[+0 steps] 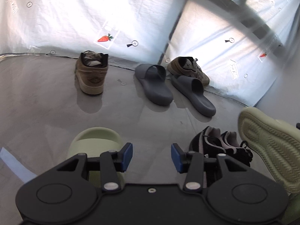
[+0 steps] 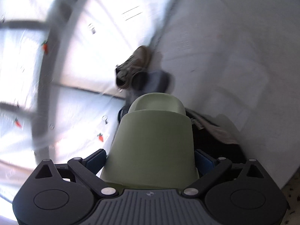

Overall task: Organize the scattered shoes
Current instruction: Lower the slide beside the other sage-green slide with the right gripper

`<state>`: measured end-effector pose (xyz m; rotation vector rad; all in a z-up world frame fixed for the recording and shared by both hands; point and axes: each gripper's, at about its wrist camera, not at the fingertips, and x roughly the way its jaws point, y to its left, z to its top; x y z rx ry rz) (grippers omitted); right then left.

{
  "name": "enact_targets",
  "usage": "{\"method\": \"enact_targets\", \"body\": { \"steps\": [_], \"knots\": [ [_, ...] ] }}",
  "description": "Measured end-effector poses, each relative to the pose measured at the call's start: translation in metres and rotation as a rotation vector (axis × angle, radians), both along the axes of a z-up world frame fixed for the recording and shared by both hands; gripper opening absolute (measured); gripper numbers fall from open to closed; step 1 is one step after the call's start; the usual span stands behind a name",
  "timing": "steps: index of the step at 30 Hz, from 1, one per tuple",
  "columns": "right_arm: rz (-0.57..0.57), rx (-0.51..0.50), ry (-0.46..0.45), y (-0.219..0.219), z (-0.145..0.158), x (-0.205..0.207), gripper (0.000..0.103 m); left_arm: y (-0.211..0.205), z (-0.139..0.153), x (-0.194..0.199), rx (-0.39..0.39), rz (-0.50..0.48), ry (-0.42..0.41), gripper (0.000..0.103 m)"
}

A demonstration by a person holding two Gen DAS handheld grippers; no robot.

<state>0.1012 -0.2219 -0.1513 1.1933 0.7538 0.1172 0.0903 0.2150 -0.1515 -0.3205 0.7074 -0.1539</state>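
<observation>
Hovering over the grey floor (image 1: pixel 46 97), the left gripper (image 1: pixel 151 156) has its blue pads (image 1: pixel 127 156) parted with nothing between them. Just beyond its left finger a pale green slide (image 1: pixel 93 142) lies flat on the floor, its strap partly hidden by the gripper's body. On the other side, past the right finger, a pair of black sneakers (image 1: pixel 219 146) sits side by side, heels towards the camera. At the right edge of the left wrist view a second pale green slide (image 1: pixel 270 146) is tilted up off the floor, showing its ridged sole.

That raised slide (image 2: pixel 155 140) fills the middle of the right wrist view, where the right gripper (image 2: pixel 150 161) is clamped across its strap, one blue pad (image 2: pixel 96 158) pressing on each side, toe pointing away. Under it, to the right, part of the black sneakers (image 2: pixel 210 131) shows.

Further off, two dark grey slides (image 1: pixel 155 84) lie close together, angled alike, the right one (image 1: pixel 193 95) with its heel touching a tan sneaker (image 1: pixel 187 69) behind it. Well apart to the left, the other tan sneaker (image 1: pixel 91 73) stands alone, heel towards the camera. Both tan shoes rest near where the floor meets a white sheet (image 1: pixel 65 18) printed with small carrots (image 1: pixel 105 38). In the blurred right wrist view, a tan sneaker (image 2: pixel 135 65) and a dark slide (image 2: pixel 155 82) appear beyond the held one
</observation>
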Motion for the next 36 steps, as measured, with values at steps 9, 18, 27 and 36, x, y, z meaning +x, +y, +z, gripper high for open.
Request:
{"method": "enact_targets", "body": {
  "steps": [9,18,27,36],
  "knots": [
    [0.283,-0.018,-0.03,0.096,-0.007,0.059,0.097,0.034,-0.002,-0.018,0.01,0.085,0.004,0.046],
    [0.451,-0.326,-0.041,0.174,-0.021,0.067,0.068,0.067,-0.01,-0.028,-0.005,0.159,0.032,0.046],
    [0.611,-0.618,0.011,0.224,-0.041,0.052,0.078,0.082,-0.011,-0.03,0.007,0.135,0.013,0.046],
    [0.668,-0.528,0.098,0.234,-0.062,0.046,0.081,0.107,-0.014,-0.034,0.019,0.137,0.008,0.046]
  ]
}}
